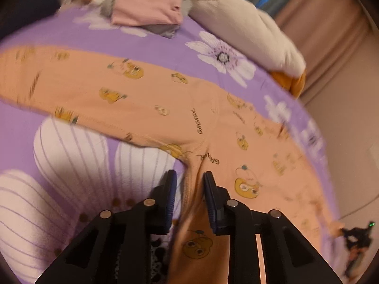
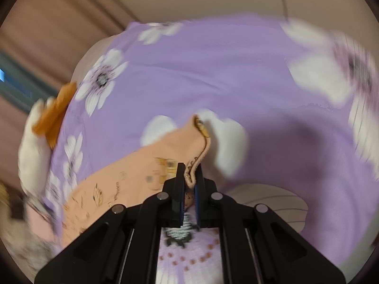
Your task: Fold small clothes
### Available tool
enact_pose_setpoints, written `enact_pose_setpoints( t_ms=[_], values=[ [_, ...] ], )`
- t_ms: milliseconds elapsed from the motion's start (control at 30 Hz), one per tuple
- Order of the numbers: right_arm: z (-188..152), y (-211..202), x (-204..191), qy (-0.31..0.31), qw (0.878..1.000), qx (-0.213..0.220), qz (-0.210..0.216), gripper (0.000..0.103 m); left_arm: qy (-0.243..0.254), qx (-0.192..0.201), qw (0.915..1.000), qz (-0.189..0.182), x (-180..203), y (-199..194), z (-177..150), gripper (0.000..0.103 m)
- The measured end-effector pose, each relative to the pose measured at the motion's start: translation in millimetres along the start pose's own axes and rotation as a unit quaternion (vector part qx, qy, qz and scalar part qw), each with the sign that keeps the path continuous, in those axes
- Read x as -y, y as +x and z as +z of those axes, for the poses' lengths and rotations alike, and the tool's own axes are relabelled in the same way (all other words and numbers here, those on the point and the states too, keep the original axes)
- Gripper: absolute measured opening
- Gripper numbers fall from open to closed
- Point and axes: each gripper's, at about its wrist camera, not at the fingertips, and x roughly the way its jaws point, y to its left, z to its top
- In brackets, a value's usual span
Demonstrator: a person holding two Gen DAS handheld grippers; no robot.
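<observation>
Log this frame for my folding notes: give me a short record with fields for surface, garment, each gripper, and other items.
surface: purple floral bedsheet
garment: peach printed garment, spread flat
left gripper: jaws straddle a raised fold, gaps visible either side
right gripper: jaws shut on the garment's hem
other items: folded pink cloth, cream pillow
</observation>
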Motion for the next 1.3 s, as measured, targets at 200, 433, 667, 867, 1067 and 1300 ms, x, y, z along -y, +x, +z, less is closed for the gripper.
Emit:
enact_pose_setpoints(
  t_ms=[200,433,667,867,1067,1300],
  values=[
    [0.6,-14.3,-108.4,-0.093,0.994,0.024,0.045,0.007,-0.002,-0.010,0.9998,0.018,2.5,-1.5,-0.6,0.015],
    [-63.1,-3.1,-270.5,-0.208,0.966,-0.012,0.151,0.007,0.031,-0.013,0.9985,0.043,8.2,-1.5,-4.9,0.015],
    [-159.0,9.0,-414.3,-0.315,0.917,-0.066,0.235,0.007,0.044,-0.012,0.9972,0.059,11.8,-2.0,-5.2,0.015],
    [-249.6,39.2,-462.1,-0.389,0.880,-0.153,0.225,0.011,0.057,-0.011,0.9957,0.073,17.1,-1.6,-6.8,0.015],
    [-272.2,43.1,-461.8,-0.428,0.859,-0.179,0.218,0.050,0.067,-0.009,0.9941,0.085,23.3,0.0,-8.1,0.015],
    [-209.9,-3.7,-417.0,-0.381,0.887,-0.120,0.232,0.080,0.067,-0.009,0.9940,0.086,23.9,1.2,-8.5,0.015]
  ],
)
